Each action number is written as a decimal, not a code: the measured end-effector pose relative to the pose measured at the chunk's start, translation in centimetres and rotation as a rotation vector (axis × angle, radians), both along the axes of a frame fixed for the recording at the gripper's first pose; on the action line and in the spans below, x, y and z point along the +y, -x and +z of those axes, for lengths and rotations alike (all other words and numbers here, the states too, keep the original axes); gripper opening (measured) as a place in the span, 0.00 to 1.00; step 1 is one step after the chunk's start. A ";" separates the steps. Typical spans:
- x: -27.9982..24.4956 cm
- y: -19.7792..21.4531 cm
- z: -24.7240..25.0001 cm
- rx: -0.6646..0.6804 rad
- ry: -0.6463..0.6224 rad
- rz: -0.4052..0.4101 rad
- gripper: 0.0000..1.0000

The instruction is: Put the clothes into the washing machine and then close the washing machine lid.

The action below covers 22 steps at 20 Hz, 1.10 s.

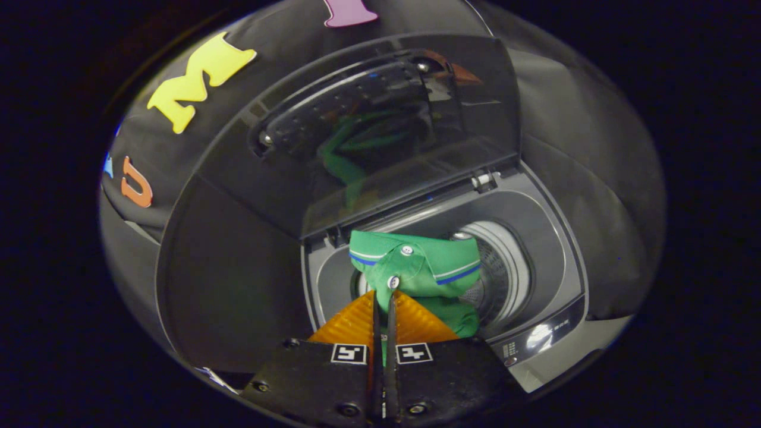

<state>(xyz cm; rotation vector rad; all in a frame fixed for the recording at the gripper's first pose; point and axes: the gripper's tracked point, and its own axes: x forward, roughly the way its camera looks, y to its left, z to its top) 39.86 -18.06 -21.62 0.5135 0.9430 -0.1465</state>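
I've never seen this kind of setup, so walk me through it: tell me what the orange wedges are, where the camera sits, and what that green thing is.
The camera rides on a handheld gripper and looks forward along its two orange fingers, which show at the bottom. The fingers are pinched together on a green polo shirt, holding it over the round drum opening of a top-loading washing machine. The dark glossy panel standing up behind is the machine's lid, raised open; it mirrors the shirt. Black cloth beyond is the booth's wall.

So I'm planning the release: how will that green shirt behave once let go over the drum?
The green shirt, pinched at its collar by the gripper, looks soft and bunched, so probably floppy. It hangs over the drum, so it should drop in, maybe snagging the rim.
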 end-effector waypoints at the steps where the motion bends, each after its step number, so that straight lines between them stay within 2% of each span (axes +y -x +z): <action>1: -0.3 -0.3 -0.6 0.000 0.000 -0.017 0.05; 12: -3.1 -1.9 -7.3 0.091 0.091 -0.105 0.05; 17: -3.8 -1.8 -7.7 0.130 0.118 -0.117 0.06; 19: -3.8 -1.6 -7.3 0.128 0.126 -0.105 0.10; 22: -3.6 -1.5 -6.0 0.109 0.174 -0.060 0.05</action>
